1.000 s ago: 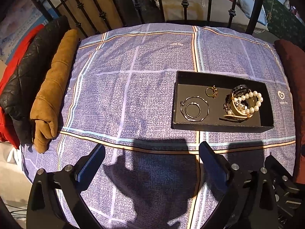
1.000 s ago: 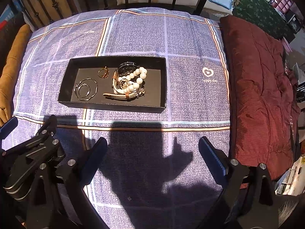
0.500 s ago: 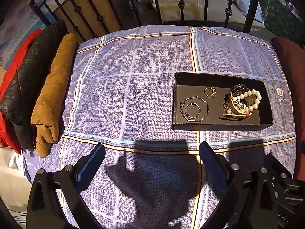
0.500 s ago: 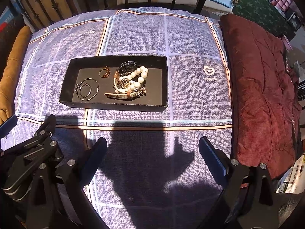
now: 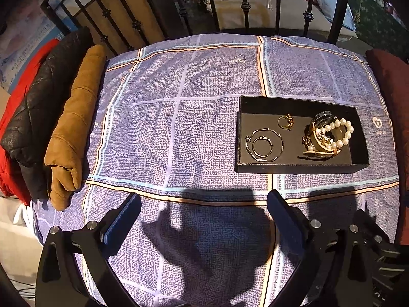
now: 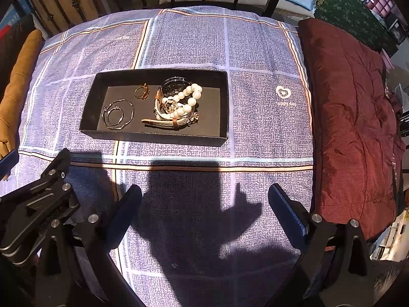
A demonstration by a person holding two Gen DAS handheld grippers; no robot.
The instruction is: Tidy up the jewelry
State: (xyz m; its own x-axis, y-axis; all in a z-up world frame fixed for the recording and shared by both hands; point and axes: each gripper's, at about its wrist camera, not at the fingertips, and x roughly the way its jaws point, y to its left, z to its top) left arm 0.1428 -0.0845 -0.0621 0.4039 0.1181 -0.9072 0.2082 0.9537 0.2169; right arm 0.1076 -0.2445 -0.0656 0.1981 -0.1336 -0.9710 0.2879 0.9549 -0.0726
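Note:
A shallow black tray (image 5: 299, 168) (image 6: 153, 138) lies on the purple checked cloth. Inside it are two thin silver hoops (image 5: 264, 144) (image 6: 117, 113), a small gold ring (image 5: 285, 122) (image 6: 141, 92), and a heap made of a pearl bracelet (image 5: 340, 133) (image 6: 189, 99) over a dark-faced watch (image 5: 320, 117) (image 6: 175, 85) with a pale strap. My left gripper (image 5: 203, 204) hovers open over the cloth, in front and to the left of the tray. My right gripper (image 6: 204, 195) is open too, in front of the tray, nothing between its fingers.
A tan jacket (image 5: 74, 125) and a black quilted one (image 5: 35, 102) lie folded along the cloth's left edge. A maroon quilt (image 6: 352, 117) borders the right side. A black iron railing (image 5: 242, 7) stands behind. The left gripper's body (image 6: 35, 204) sits beside the right one.
Both grippers have drifted slightly, so the tray sits a little lower in each view. The jewelry has not moved and both grippers stay open.

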